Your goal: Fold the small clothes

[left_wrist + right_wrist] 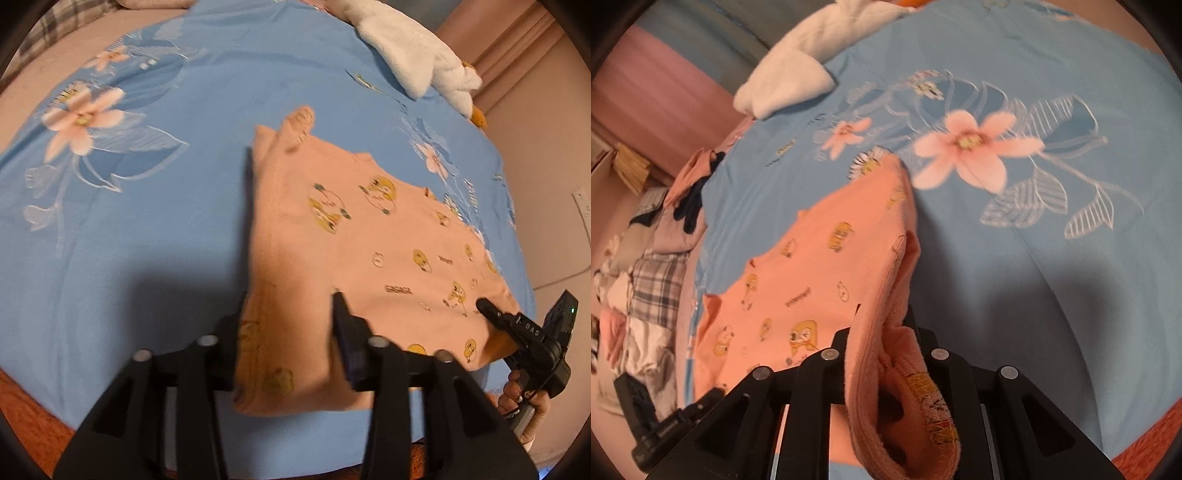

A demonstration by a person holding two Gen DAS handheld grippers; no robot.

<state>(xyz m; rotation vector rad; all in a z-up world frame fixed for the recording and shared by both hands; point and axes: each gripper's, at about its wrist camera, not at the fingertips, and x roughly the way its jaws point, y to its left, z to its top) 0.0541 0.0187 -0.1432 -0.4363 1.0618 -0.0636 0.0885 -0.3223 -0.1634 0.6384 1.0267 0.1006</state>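
Observation:
A small peach garment [369,236] with yellow cartoon prints lies on a blue floral bedsheet [155,229]. My left gripper [291,291] is shut on its near left folded edge; the cloth drapes between the fingers [343,314]. My right gripper [882,317] is shut on the garment [827,266] at its near edge, with thick layers bunched over the fingers. The right gripper also shows in the left wrist view [491,310] at the garment's right corner. The left gripper shows in the right wrist view [665,424] at lower left.
A white plush toy [417,55] lies at the far side of the bed. A pile of other clothes [646,280] lies beside the bed at left. A wall [554,155] with a power strip stands at right. An orange rug [1152,443] borders the bed.

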